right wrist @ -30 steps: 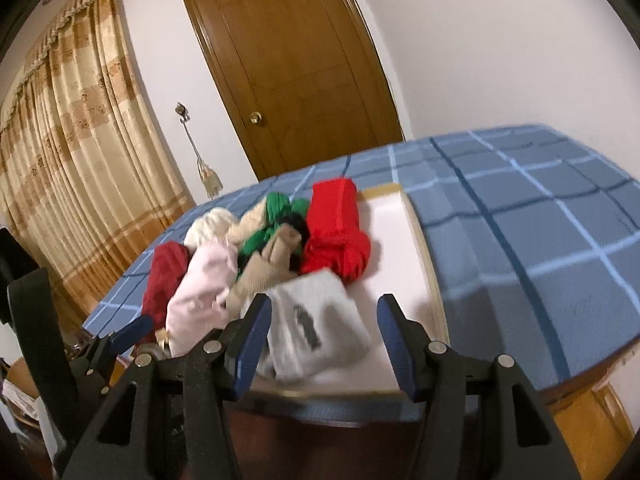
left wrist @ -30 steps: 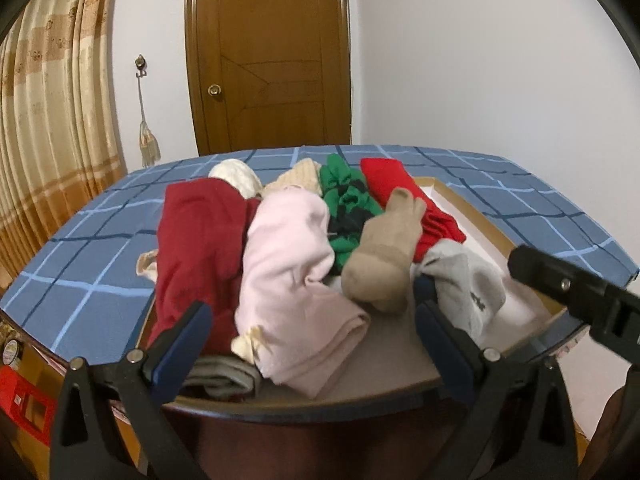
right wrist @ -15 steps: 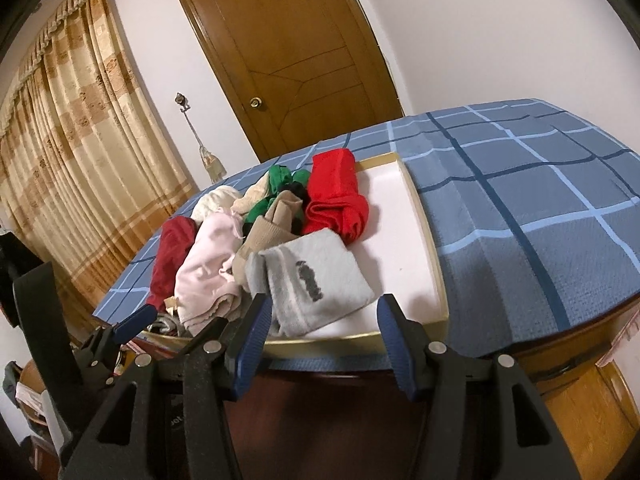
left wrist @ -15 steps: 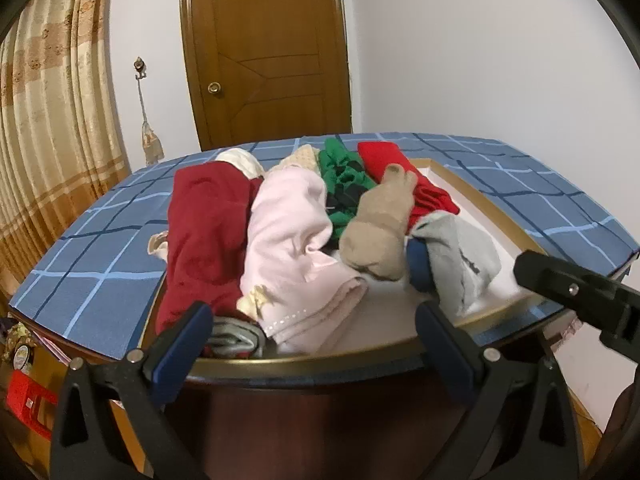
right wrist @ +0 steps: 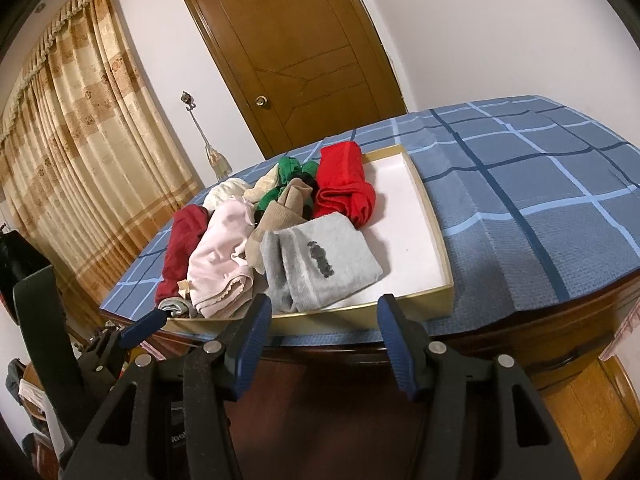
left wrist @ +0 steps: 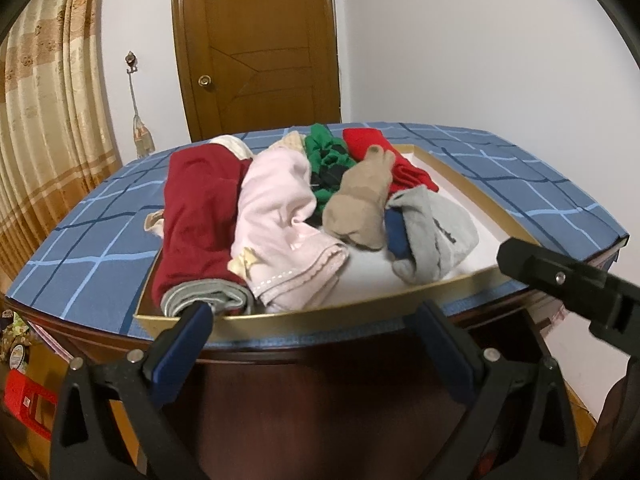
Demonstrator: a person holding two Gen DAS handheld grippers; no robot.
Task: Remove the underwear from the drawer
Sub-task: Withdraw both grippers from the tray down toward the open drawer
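Hovering off near edge of drawer [right wrist: 436, 236], left gripper [left wrist: 312, 344] and right gripper [right wrist: 324, 340] spread, empty. Approach step. Underwear [right wrist: 220, 256] at near-left corner; next: reach in, pinch fold.

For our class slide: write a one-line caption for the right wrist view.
Open right gripper before a tray of folded clothes on a blue checked cloth.

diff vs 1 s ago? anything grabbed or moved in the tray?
Both grippers have backed away from the tray: a second ago their fingertips overlapped the clothes, now the left gripper and right gripper sit in front of its near rim. Nothing was taken hold of; both are open and empty. The pink garment, grey sock and the rest of the pile lie as before.
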